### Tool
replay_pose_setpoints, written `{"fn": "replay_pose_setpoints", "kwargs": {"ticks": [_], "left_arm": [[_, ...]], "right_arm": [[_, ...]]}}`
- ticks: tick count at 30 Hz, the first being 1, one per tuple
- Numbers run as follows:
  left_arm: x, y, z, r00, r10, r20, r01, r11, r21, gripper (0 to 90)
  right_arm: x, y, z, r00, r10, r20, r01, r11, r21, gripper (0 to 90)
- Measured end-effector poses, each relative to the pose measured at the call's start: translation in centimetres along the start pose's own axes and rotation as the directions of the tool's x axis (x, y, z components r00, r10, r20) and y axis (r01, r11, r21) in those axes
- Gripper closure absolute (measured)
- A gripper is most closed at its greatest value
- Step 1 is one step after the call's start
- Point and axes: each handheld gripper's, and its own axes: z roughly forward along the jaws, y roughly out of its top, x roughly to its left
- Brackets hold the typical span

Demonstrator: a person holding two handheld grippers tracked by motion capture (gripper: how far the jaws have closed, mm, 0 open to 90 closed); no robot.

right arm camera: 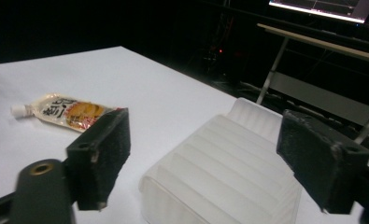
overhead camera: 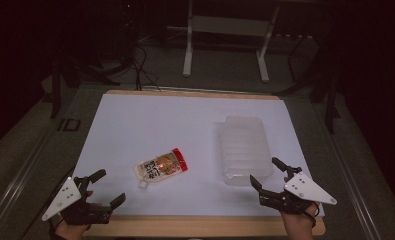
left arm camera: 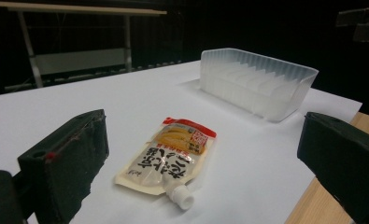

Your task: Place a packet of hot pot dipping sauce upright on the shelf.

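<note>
**On the white counter, both grippers open**

Along the near wooden edge of the counter (overhead camera: 135,125), the left gripper (overhead camera: 105,189) and right gripper (overhead camera: 268,176) rest low, jaws spread wide, holding nothing. Between them, slightly farther, a spouted food pouch (overhead camera: 161,166) lies flat. A clear plastic tub (overhead camera: 245,145) sits upside down just beyond the right gripper. Behind, a dark room holds a metal stand (overhead camera: 225,30).

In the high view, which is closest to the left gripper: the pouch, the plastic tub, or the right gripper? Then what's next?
From the left gripper:
1. Pouch, just ahead, mid-table.
2. Plastic tub and right gripper, both across on the right, too close to call.
</note>
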Motion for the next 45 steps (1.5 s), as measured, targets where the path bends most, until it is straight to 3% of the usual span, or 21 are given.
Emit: {"fn": "replay_pose_setpoints", "kwargs": {"ticks": [3,8,10,12,15,16,18,21,24,26,29,32,34,36,37,38,39,40,41,43,45], "left_arm": [[-0.2,0.1,0.1,0.9999,0.012,0.009,-0.012,0.9999,-0.006,2.5],[-0.6,0.2,0.4,0.9991,0.039,-0.014,-0.039,0.9992,0.008,2.4],[-0.7,0.2,0.5,0.999,0.037,-0.024,-0.036,0.9993,0.011,2.4],[-0.7,0.3,0.9,0.9997,0.004,-0.026,-0.004,0.9998,0.019,2.4],[-0.5,0.6,1.9,0.9988,0.044,-0.022,-0.042,0.9963,0.075,2.4],[-0.3,0.6,2.2,0.9993,0.035,-0.012,-0.034,0.9952,0.092,2.3],[0.2,0.5,2.8,0.9996,-0.027,-0.006,0.027,0.9945,0.101,2.3],[0.7,0.1,3.7,0.9974,-0.071,-0.013,0.072,0.9856,0.153,2.4],[1.3,-0.1,4.5,0.9904,-0.136,-0.021,0.138,0.9736,0.182,2.6],[1.5,-0.1,4.9,0.9888,-0.145,-0.037,0.149,0.9702,0.191,3.6],[1.9,-0.2,5.7,0.9768,-0.2,-0.077,0.212,0.9515,0.223,4.3],[2.1,-0.5,6.5,0.9672,-0.239,-0.087,0.253,0.9336,0.253,4.4],[2.3,-0.9,7.0,0.9551,-0.282,-0.092,0.296,0.9161,0.27,4.4],[2.4,-1.0,7.4,0.9477,-0.302,-0.105,0.319,0.9003,0.296,5.0],[2.5,-1.2,7.7,0.9437,-0.31,-0.116,0.331,0.8947,0.3,5.3],[2.5,-1.2,7.7,0.9437,-0.31,-0.116,0.331,0.8947,0.3,5.4],[2.6,-1.4,8.1,0.9389,-0.316,-0.136,0.344,0.8826,0.321,5.7],[2.8,-1.6,8.4,0.9332,-0.333,-0.136,0.359,0.8751,0.324,5.7],[2.9,-1.7,8.6,0.9234,-0.358,-0.138,0.384,0.865,0.323,5.7],[3.2,-2.0,8.9,0.915,-0.374,-0.152,0.403,0.8567,0.322,7.6],[3.6,-2.2,9.3,0.8998,-0.404,-0.165,0.436,0.8458,0.308,9.2]], "right_arm": [[0.2,0.1,-0.1,0.9998,-0.019,0.007,0.019,1.0,-0.008,14.0],[0.5,0.1,0.1,0.9989,-0.044,0.016,0.044,0.999,-0.003,13.5],[0.5,0.2,0.1,0.9988,-0.048,0.014,0.048,0.999,-0.004,13.5],[0.7,0.2,0.2,0.9988,-0.05,-0.002,0.05,0.999,0.004,13.5],[1.0,0.1,0.5,0.9965,-0.081,-0.022,0.082,0.996,0.026,13.8],[1.1,0.1,0.6,0.996,-0.085,-0.029,0.086,0.996,0.034,13.9],[1.3,0.0,0.8,0.996,-0.08,-0.041,0.082,0.996,0.042,13.9],[1.4,0.0,0.8,0.9956,-0.081,-0.045,0.083,0.996,0.043,13.9],[1.4,0.1,0.7,0.9963,-0.075,-0.042,0.076,0.996,0.041,13.9],[1.4,0.1,0.7,0.9966,-0.073,-0.039,0.075,0.996,0.04,13.9],[1.5,0.1,0.7,0.9959,-0.082,-0.04,0.083,0.996,0.036,13.9],[1.6,0.1,0.7,0.9952,-0.084,-0.05,0.086,0.996,0.033,13.9],[1.7,0.2,0.7,0.9949,-0.086,-0.053,0.088,0.996,0.036,14.0],[1.7,0.1,0.7,0.9943,-0.092,-0.054,0.094,0.995,0.039,14.0],[1.8,0.1,0.8,0.994,-0.094,-0.057,0.096,0.995,0.041,14.0],[1.8,0.1,0.8,0.994,-0.093,-0.057,0.095,0.995,0.041,14.0],[1.8,0.1,0.8,0.9941,-0.092,-0.058,0.094,0.995,0.042,14.0],[1.8,0.1,0.8,0.9941,-0.092,-0.059,0.094,0.995,0.043,14.0],[1.8,0.1,0.8,0.994,-0.092,-0.059,0.095,0.995,0.044,14.0],[1.8,0.1,0.8,0.9939,-0.092,-0.061,0.095,0.995,0.044,14.0],[1.8,0.1,0.9,0.9936,-0.093,-0.063,0.096,0.994,0.047,14.0]]}}
